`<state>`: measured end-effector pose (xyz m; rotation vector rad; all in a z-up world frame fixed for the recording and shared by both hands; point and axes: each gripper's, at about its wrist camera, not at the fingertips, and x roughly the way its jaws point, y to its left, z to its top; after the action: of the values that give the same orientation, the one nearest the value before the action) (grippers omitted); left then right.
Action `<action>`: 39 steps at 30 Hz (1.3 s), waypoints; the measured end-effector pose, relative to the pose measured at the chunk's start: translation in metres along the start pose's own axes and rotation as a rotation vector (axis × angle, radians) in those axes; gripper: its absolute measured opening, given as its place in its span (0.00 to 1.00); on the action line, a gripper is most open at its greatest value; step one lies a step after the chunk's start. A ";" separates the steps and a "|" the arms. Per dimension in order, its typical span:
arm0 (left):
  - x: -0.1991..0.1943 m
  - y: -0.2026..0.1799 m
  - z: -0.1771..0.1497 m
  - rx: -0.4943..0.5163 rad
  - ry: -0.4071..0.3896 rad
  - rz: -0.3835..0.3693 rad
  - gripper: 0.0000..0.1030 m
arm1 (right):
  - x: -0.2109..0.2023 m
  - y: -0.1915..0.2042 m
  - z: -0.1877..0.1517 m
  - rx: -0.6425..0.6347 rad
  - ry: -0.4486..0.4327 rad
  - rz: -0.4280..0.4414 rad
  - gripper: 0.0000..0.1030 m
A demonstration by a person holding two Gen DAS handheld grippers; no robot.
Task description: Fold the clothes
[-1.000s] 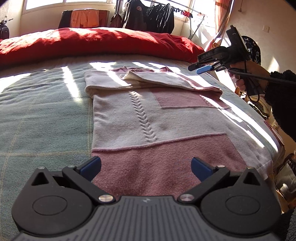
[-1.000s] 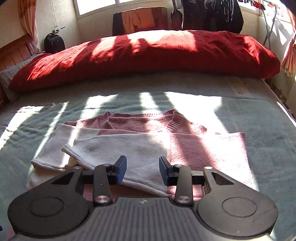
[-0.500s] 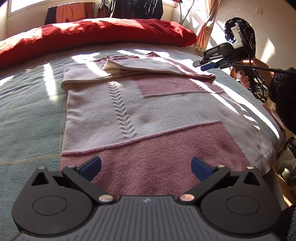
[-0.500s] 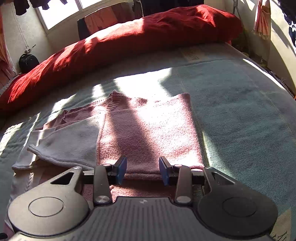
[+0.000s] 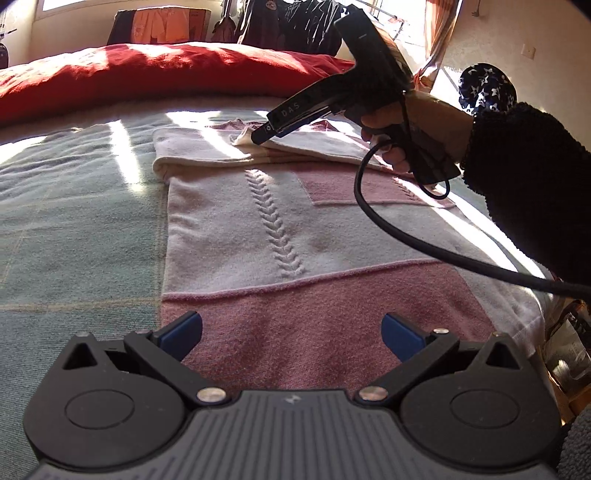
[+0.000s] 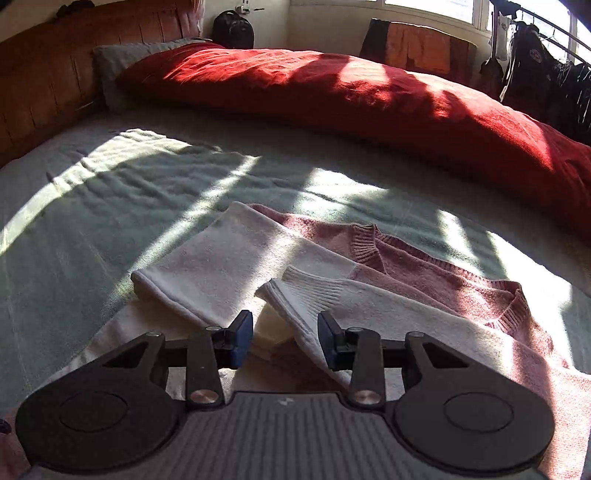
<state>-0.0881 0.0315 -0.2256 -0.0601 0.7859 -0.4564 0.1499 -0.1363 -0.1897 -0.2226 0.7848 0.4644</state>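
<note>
A pink and cream knitted sweater (image 5: 295,236) lies flat on the bed, both sleeves folded across its chest. My left gripper (image 5: 291,332) hovers open over the pink hem band with nothing between its fingers. A hand in a dark sleeve holds my right gripper (image 5: 258,137) low over the folded sleeves near the collar. In the right wrist view that gripper (image 6: 284,339) is partly open, and the cream ribbed cuff (image 6: 306,284) of the upper sleeve lies just ahead of and between its fingers. The pads do not press on it. The lower sleeve (image 6: 207,273) lies to the left.
A red duvet (image 6: 332,88) is bunched along the far side of the green blanket (image 5: 74,221). The right gripper's black cable (image 5: 406,243) hangs across the sweater. A wooden headboard (image 6: 44,81) stands at left, hung clothes (image 5: 288,26) behind, and the bed edge (image 5: 543,295) at right.
My right gripper swung from the bed's right side in over the sweater and rolled, and now sits at the upper sleeve's cuff. The left gripper stays open over the hem.
</note>
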 end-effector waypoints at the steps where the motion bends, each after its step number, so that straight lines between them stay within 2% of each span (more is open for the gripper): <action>1: -0.001 0.003 -0.001 -0.005 -0.003 -0.002 0.99 | 0.007 0.006 0.002 -0.019 0.006 -0.014 0.42; 4: -0.002 0.014 -0.003 -0.028 -0.012 -0.009 0.99 | 0.021 0.018 0.005 -0.060 0.024 -0.069 0.40; 5: -0.001 0.017 -0.004 -0.037 -0.013 -0.011 0.99 | 0.025 0.020 0.006 -0.072 0.031 -0.093 0.35; 6: -0.001 0.021 -0.005 -0.045 -0.013 -0.014 0.99 | 0.029 0.021 0.007 -0.085 0.037 -0.126 0.21; 7: -0.001 0.023 -0.006 -0.049 -0.013 -0.014 0.99 | 0.032 0.022 0.007 -0.094 0.041 -0.160 0.15; 9: -0.002 0.026 -0.008 -0.056 -0.014 -0.015 0.99 | 0.031 0.021 0.009 -0.077 0.022 -0.182 0.11; 16: -0.004 0.036 -0.011 -0.087 -0.018 -0.016 0.99 | 0.016 0.008 0.036 0.093 -0.109 -0.160 0.11; 19: -0.005 0.035 -0.012 -0.083 -0.016 -0.013 0.99 | 0.034 0.017 0.031 0.088 -0.046 -0.128 0.18; 22: -0.007 0.034 -0.012 -0.079 -0.015 -0.008 0.99 | 0.046 0.026 0.020 0.073 0.003 -0.092 0.19; 26: -0.007 0.036 -0.012 -0.087 -0.014 0.004 0.99 | 0.024 0.021 0.017 0.076 -0.050 -0.066 0.19; 29: -0.005 0.035 -0.010 -0.093 -0.014 0.005 0.99 | 0.010 -0.001 0.019 0.127 -0.082 -0.100 0.29; 32: -0.002 0.029 -0.011 -0.078 0.002 0.004 0.99 | 0.019 -0.021 0.010 0.189 -0.050 -0.136 0.29; 35: 0.000 0.023 -0.010 -0.061 0.016 0.019 0.99 | 0.039 -0.014 -0.007 0.173 0.015 -0.128 0.29; 37: -0.001 0.021 -0.010 -0.061 0.018 0.025 0.99 | 0.039 -0.002 -0.009 0.118 -0.004 -0.163 0.29; 39: -0.001 0.020 -0.009 -0.063 0.017 0.029 0.99 | 0.027 -0.005 -0.004 0.134 -0.021 -0.117 0.30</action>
<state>-0.0875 0.0515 -0.2358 -0.1034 0.8173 -0.4056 0.1669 -0.1338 -0.2122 -0.1378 0.7747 0.3022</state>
